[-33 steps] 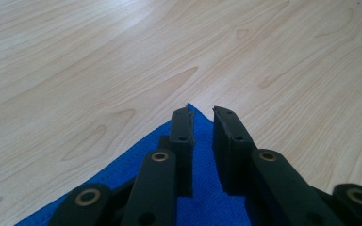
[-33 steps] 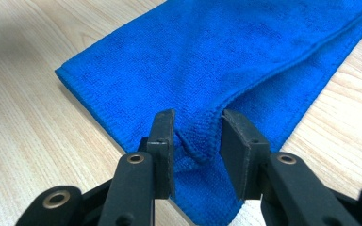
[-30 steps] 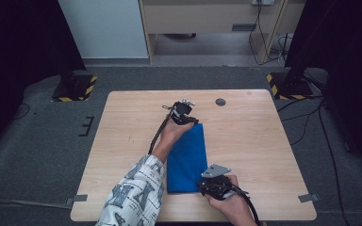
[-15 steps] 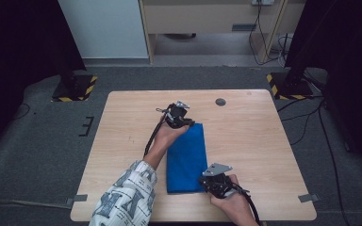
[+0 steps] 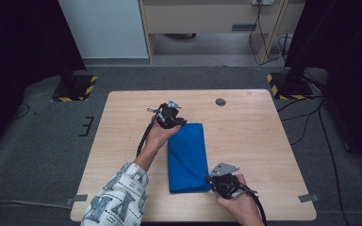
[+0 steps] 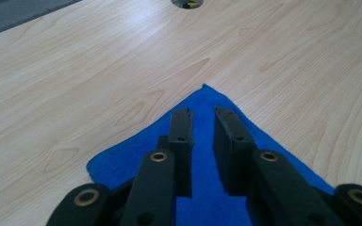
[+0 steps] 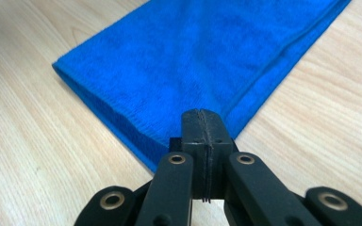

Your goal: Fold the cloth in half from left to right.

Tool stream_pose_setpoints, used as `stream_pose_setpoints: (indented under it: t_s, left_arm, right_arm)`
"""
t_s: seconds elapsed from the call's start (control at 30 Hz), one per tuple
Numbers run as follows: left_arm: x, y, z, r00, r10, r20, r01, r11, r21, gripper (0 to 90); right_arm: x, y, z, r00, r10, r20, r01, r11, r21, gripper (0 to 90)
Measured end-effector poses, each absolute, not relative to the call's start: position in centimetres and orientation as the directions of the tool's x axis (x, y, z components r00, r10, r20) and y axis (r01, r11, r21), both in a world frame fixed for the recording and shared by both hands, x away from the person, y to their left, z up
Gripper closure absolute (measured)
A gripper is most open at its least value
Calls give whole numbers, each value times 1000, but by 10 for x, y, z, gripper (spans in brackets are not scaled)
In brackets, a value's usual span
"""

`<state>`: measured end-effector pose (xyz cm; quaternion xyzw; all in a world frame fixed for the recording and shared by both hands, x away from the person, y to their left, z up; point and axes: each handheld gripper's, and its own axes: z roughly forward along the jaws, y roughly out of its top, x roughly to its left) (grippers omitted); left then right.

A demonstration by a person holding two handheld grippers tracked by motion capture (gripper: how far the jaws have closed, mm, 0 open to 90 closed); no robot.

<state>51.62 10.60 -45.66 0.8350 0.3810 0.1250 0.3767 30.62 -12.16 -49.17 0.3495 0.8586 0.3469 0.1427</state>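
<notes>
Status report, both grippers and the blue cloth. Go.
Right gripper shut on the blue cloth's near corner, jaws just closed. Left gripper over the far corner, jaws slightly apart, not pinching. Cloth folded, flat on the table. Nothing in the way.

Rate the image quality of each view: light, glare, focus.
High view: even light on the table, surroundings dark, the blue cloth crisp enough. Left gripper view: pale glare on the wood near the top, far edge soft, the left tool sharp. Right gripper view: the cloth's far end blurs, the right tool in focus.
</notes>
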Motion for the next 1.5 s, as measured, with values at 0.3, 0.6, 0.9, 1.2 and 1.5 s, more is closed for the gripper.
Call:
stream_pose_setpoints:
  t_s: [0.3, 0.6, 0.9, 1.2, 1.5]
  left_arm:
    - [511, 127, -461, 665, 746, -46, 542, -439, 716, 761]
    - [506, 142, -465, 648, 761, -11, 534, -444, 720, 641]
    - [503, 146, -465, 649, 761, -4, 523, -442, 729, 566]
    - [500, 143, -463, 656, 755, 4, 507, -444, 738, 518]
    - [504, 150, -463, 637, 770, -6, 508, -414, 755, 360]
  right_arm:
    - [308, -123, -500, -714, 699, 27, 534, 519, 667, 769]
    - [325, -122, -493, -691, 722, 38, 539, 480, 692, 565]
    - [333, -126, -483, -682, 729, 63, 538, 442, 718, 475]
    - [333, -127, -473, -681, 730, 57, 527, 435, 730, 435]
    - [354, -129, -476, -654, 754, 59, 526, 397, 752, 361]
